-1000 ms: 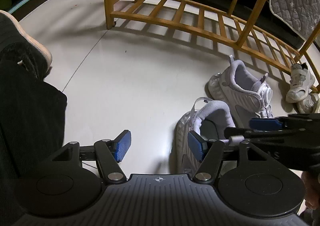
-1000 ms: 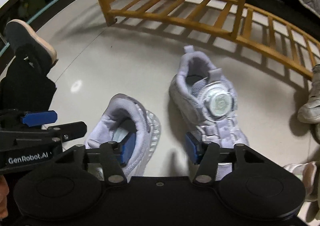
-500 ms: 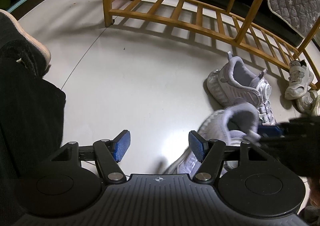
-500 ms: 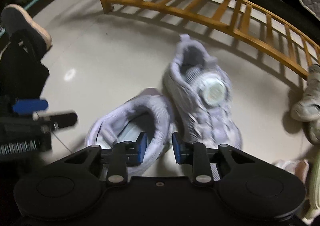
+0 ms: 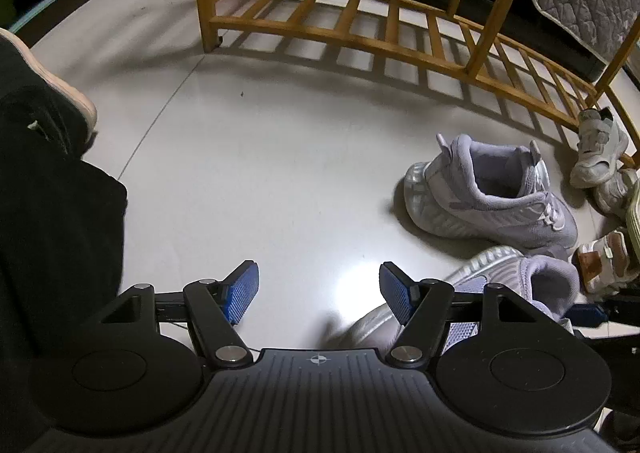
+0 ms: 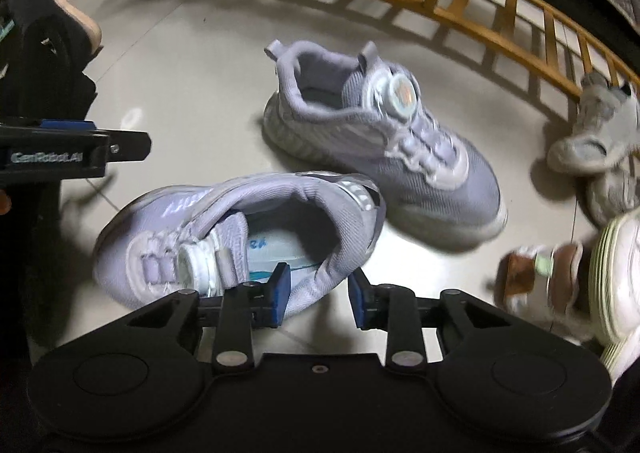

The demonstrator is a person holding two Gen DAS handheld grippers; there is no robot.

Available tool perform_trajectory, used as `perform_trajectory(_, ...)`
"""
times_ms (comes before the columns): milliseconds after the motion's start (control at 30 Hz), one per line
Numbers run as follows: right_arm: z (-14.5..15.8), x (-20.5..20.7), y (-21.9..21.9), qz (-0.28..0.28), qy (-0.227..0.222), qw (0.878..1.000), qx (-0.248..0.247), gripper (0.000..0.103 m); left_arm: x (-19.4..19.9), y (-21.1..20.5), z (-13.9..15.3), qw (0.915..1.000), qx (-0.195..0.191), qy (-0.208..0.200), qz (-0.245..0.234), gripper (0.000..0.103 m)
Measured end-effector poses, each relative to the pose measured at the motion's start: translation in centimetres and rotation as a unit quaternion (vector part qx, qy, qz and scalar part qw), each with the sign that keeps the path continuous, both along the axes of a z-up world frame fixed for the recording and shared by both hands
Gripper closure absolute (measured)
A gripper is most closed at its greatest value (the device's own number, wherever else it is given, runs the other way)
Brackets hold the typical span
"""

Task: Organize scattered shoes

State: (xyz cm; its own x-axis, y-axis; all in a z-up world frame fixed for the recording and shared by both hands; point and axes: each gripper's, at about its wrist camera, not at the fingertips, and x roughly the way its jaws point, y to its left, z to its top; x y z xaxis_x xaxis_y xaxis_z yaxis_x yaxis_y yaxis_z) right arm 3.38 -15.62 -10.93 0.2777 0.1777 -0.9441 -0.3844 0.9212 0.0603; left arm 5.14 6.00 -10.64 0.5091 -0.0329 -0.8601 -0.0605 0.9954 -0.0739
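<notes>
Lavender sneaker (image 6: pixel 240 229) sits with its collar wall between the pads of the right gripper (image 6: pixel 316 293): one blue pad is inside the shoe opening, the other outside the heel side. The jaws are opening at this moment, and a sliver of gap shows at the outer pad, so the pads no longer look pressed on the fabric (the picture is a little blurred here). Whether the sole touches the floor (image 6: pixel 192 65) cannot be told. The shoe's toe points to the left of the right wrist view, its dial closure turned toward the camera.

Its mate, a second lavender sneaker (image 6: pixel 384 149), stands upright on the floor just beyond it, toe pointing right, close but apart from the first shoe. In the left wrist view the same standing sneaker (image 5: pixel 492 193) lies toward the right side of the floor, short of the wooden rack (image 5: pixel 360 9).

Left gripper (image 5: pixel 320 293) hangs over bare floor with its jaws spread wide and nothing between them. White sneakers (image 5: pixel 598 149) lie by the rack's right end, and a brown-and-white sandal (image 6: pixel 544 273) rests near the right edge of the right wrist view. At the left, a person's dark trouser leg (image 5: pixel 48 213) and shoe (image 5: pixel 52 81) are seen.
</notes>
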Motion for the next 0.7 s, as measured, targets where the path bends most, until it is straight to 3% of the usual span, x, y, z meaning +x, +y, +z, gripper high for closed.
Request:
perform_trajectory(167, 0.1, -1.0, -0.8, -0.002, 0.014, 1.0, 0.007, 0.063, 0.1, -0.1, -0.4, 1.0, 0.003, 0.004, -0.006, 0.035)
perform_trajectory(300, 1.3, -1.3, -1.7, -0.016, -0.012, 1.0, 0.019, 0.048, 0.1, -0.2, -0.6, 0.9999, 0.003, 0.007, -0.008, 0.035)
perform_trajectory(567, 3.7, -0.6, -0.7, 0.039, -0.111, 0.993, -0.002, 0.048, 0.0, -0.5, -0.7, 0.9998, 0.008, 0.011, -0.011, 0.035)
perform_trajectory(700, 3.0, 1.4, 0.1, 0.057, -0.11, 0.992, 0.0, 0.051, 0.0, -0.7, -0.8, 0.9997, 0.012, 0.018, -0.013, 0.035)
